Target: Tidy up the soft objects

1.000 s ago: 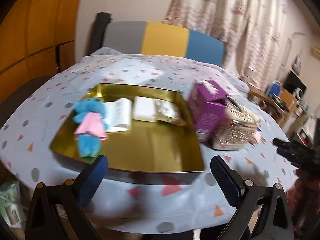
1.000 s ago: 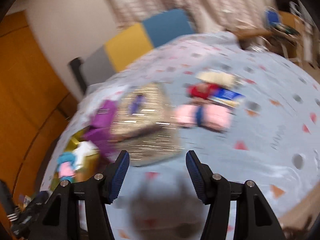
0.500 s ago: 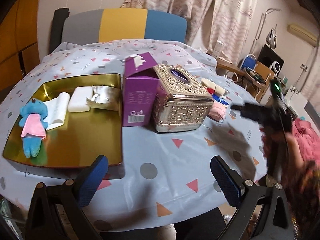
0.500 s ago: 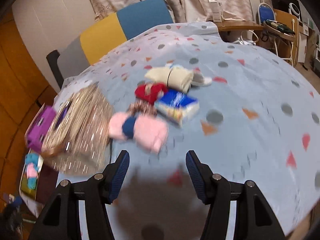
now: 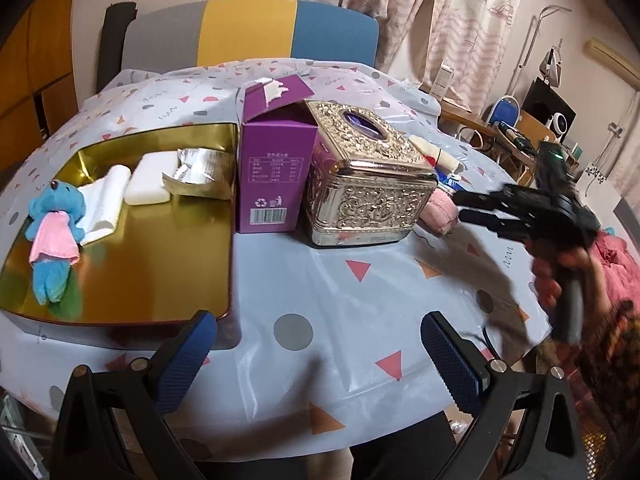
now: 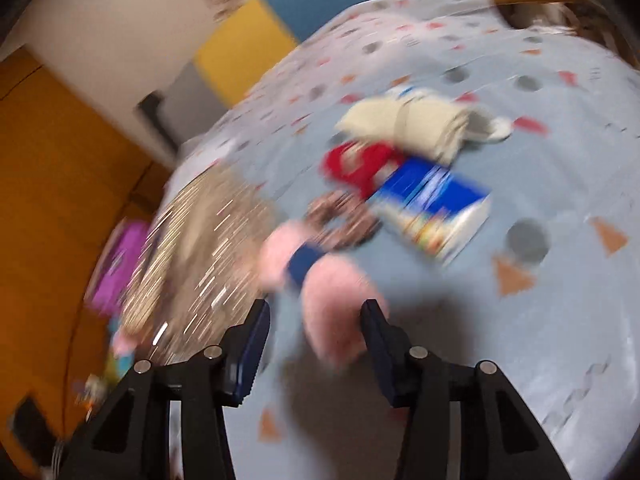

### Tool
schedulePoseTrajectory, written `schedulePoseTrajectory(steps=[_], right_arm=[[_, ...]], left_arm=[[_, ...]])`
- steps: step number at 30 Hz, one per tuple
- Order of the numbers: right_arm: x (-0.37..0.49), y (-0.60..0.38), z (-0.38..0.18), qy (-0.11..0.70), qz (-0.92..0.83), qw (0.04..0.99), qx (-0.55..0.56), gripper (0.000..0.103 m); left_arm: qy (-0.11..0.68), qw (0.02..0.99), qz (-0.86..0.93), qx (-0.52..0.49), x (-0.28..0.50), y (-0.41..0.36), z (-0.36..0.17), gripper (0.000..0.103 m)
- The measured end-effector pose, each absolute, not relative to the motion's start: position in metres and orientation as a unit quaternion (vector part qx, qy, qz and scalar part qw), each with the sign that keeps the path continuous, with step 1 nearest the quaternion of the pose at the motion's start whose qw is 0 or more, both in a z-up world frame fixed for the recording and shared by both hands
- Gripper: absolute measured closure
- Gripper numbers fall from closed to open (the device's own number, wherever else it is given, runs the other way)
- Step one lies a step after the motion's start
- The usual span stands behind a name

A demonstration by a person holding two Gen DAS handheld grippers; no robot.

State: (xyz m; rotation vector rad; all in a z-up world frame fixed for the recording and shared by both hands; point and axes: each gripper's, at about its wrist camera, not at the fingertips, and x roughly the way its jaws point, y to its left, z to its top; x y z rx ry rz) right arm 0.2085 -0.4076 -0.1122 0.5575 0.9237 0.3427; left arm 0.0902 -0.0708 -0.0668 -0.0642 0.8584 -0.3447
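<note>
Two grippers are mine, and going from left to right across the table point(image 5: 320, 296) I start at the gold tray point(image 5: 132, 264). In it lie a blue stuffed toy point(image 5: 54, 240) in a pink dress, a folded white cloth point(image 5: 106, 200), a white pad point(image 5: 150, 178) and a crumpled foil wrapper point(image 5: 200, 172). Just right of the tray stands an open purple carton point(image 5: 276, 168), touching an ornate metal tissue box point(image 5: 368, 184). My left gripper point(image 5: 320, 354) hangs over the near edge of the table with its jaws wide apart and nothing between them, well short of the tray and the boxes.

Right of the tissue box lies the pink fluffy thing point(image 6: 320, 280) with a dark blue band around its middle. My right gripper point(image 6: 316, 340) is down at it, and its jaws have just been closing: the near end of the pink thing sits between my two pads. The right pad looks to be at its edge, the left pad point(image 6: 250, 344) stands apart from it, and with the blur I cannot tell whether I am pressing on it.

Beyond the pink thing lie a brown patterned ring point(image 6: 340, 216), a red item point(image 6: 360, 164), a blue and white pack point(image 6: 436, 208) and, farthest right, a cream rolled cloth point(image 6: 408, 124).
</note>
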Motion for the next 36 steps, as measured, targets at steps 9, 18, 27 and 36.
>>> schedulePoseTrajectory(steps=[9,18,27,36], right_arm=[[0.219,-0.418,-0.074,0.398,0.034,0.908,0.126,0.054],[0.265,-0.408,-0.111,0.474,0.006,0.88,-0.036,0.052],[0.277,-0.404,-0.121,0.458,0.013,0.887,-0.053,0.043],[0.279,-0.41,-0.124,0.453,0.003,0.891,-0.033,0.038]], left_arm=[[0.426,0.886,-0.182,-0.026,0.094,-0.088,-0.072,0.0],[0.431,0.886,-0.168,-0.037,0.103,-0.081,-0.073,0.0],[0.432,0.883,-0.181,-0.034,0.102,-0.093,-0.071,0.0],[0.428,0.884,-0.183,-0.034,0.102,-0.1,-0.065,0.0]])
